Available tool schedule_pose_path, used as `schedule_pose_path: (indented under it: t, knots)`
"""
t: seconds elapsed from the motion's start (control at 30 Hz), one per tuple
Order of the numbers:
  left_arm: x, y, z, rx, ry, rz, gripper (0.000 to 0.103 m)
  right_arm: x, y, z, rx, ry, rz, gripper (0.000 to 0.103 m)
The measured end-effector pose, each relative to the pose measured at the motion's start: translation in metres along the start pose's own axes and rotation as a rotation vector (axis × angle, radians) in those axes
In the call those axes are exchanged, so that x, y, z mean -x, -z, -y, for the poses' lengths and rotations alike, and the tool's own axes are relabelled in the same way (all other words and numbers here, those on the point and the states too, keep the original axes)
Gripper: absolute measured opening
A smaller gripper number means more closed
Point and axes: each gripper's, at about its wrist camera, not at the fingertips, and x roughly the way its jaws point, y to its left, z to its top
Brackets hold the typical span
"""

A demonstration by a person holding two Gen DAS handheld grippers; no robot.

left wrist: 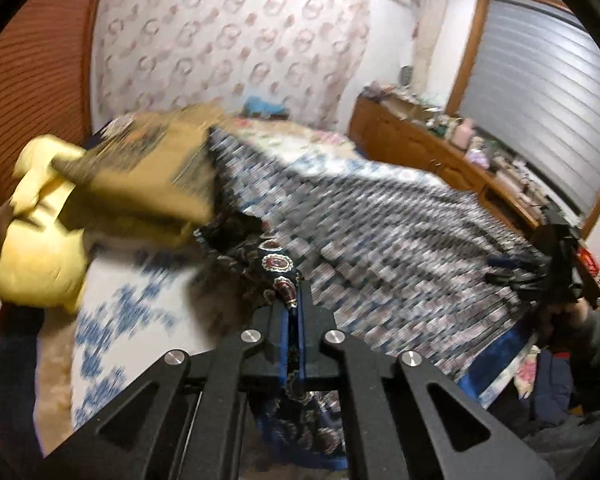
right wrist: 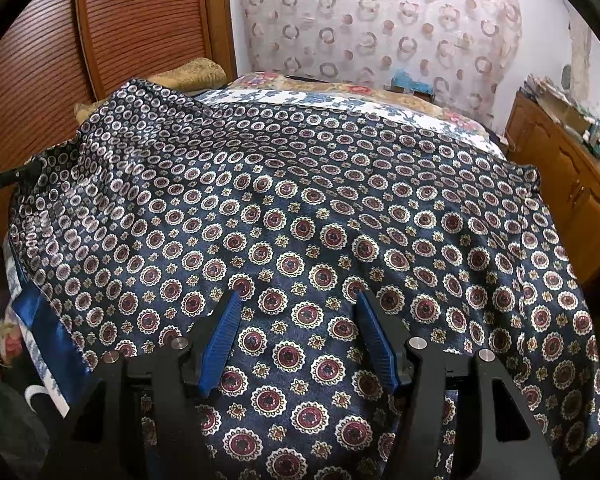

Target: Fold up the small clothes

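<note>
Clearly, left hand-held gripper (left wrist: 294,300) pinches the navy medallion-print cloth (right wrist: 300,220); right hand-held gripper (right wrist: 298,304) gapes wide.

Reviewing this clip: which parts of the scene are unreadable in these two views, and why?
- Left wrist view: the patterned cloth and yellow plush toy are smeared by motion blur.
- Left wrist view: the right gripper is small at the frame edge; its jaws are unreadable there.
- Right wrist view: the cloth's near edge is cut off by the right gripper's body and the frame bottom.
</note>
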Motion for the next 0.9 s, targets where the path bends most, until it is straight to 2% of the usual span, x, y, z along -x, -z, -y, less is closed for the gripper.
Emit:
schedule_pose_path:
  t: [0.1, 0.5, 0.67, 0.83, 0.9]
  knots:
    - [-0.004, -0.018, 0.024, -0.039, 0.055, 0.023, 0.003, 0.011, 0.001, 0.010, -0.050, -0.037, 0.027, 0.062]
    - [-0.040, -0.089, 0.133, -0.193, 0.264, 0.074, 0.003, 0.084, 0.003, 0.026, -0.104, 0.027, 0.175, 0.062]
    - [-0.055, -0.106, 0.173, -0.244, 0.316, 0.042, 0.003, 0.106, 0.012, 0.026, -0.117, 0.010, 0.210, 0.062]
    - [-0.064, -0.113, 0.211, -0.266, 0.403, 0.011, 0.003, 0.119, 0.022, 0.027, -0.116, 0.011, 0.223, 0.062]
    - [-0.073, -0.112, 0.220, -0.280, 0.380, -0.020, 0.006, 0.120, 0.027, 0.028, -0.122, 0.007, 0.225, 0.062]
